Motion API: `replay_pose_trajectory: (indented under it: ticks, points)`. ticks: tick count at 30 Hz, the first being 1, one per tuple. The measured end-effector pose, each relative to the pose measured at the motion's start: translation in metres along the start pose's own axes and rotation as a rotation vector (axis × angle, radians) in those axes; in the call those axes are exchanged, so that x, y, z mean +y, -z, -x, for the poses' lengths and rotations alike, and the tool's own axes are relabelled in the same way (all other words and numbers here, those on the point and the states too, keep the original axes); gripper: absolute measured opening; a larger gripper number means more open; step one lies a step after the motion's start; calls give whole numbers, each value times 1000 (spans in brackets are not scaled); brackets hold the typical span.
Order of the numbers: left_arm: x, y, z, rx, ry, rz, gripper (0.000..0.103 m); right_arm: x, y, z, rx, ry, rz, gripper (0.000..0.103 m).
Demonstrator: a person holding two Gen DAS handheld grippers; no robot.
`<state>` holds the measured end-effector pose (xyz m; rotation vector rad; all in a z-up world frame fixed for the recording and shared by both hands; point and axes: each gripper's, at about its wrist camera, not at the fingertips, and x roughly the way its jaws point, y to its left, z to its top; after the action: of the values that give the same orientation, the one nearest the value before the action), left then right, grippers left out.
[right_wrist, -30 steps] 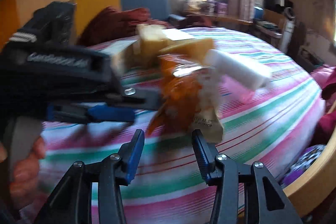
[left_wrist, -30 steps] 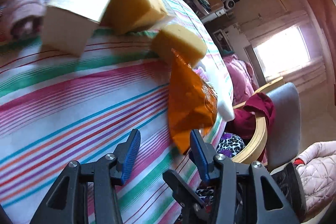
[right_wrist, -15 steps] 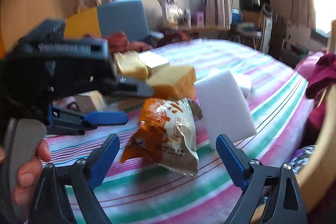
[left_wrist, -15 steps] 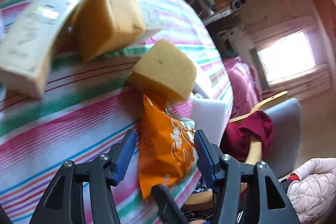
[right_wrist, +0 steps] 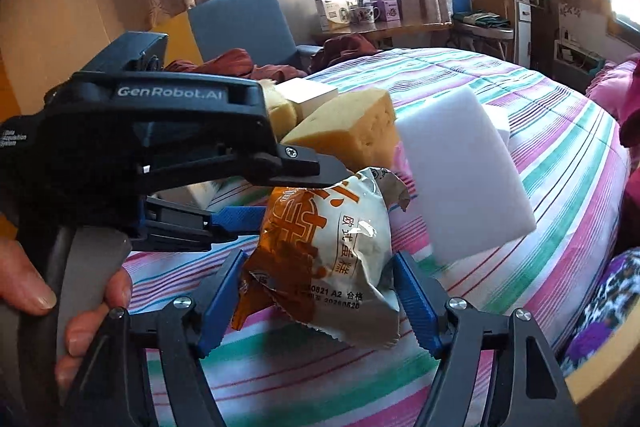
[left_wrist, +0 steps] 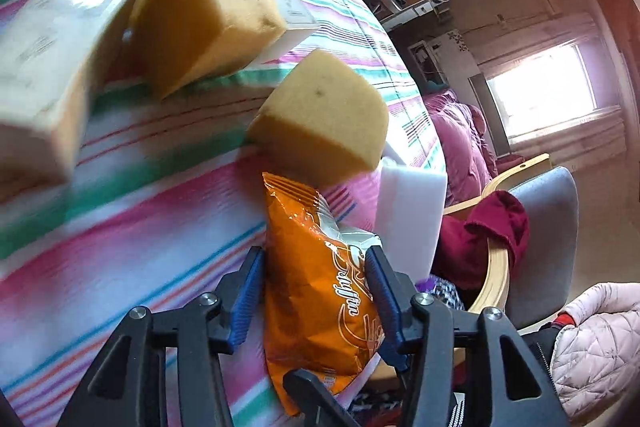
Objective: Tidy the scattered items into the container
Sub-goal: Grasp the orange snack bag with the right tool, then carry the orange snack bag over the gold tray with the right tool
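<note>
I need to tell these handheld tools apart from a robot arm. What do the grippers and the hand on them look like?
Both the left gripper and right gripper are black plastic with blue ribbed pads and silver screws. White "GenRobot.AI" lettering marks the left one's body. A bare hand wraps its grey handle.

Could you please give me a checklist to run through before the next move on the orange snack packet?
1. Orange foil snack packet sits between the left gripper jaws, which have just been closing: ok.
2. Only one gripper on the item: not ok. The right gripper straddles the same packet, and its jaws have also just been closing.
3. Pads pressing firmly enough to lift: cannot tell for either gripper.
4. Packet free of its neighbours: cannot tell. The white foam block and the yellow sponge wedge sit right by its far end.
5. Container located: not ok, it is in neither view.
</note>
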<state>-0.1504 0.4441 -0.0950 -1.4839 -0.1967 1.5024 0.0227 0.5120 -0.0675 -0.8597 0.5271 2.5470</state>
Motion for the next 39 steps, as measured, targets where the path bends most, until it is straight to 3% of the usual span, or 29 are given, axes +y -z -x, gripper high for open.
replay_pose_trajectory:
  ticks: [8,14,16,24,27,34,39]
  points:
    - [30,66,61,-73,-40,38,52,35,37,29,9,-136,82,75]
    - [53,105,85,-119,6,117,52,51,65,36,51,-300,66,78]
    - [57,111,91,-125,8,134,52,59,71,40,52,-293,97,83]
    - [61,123,101,-163,4,126,52,73,73,54,110,-316,90,81]
    - [60,126,102,-178,-1,111,52,82,76,66,113,-283,160,73]
    - [61,132,114,-202,37,100,45,100,81,75,97,-214,274,68]
    - [58,139,141,-255,50,107,43,112,78,82,87,-221,326,66]
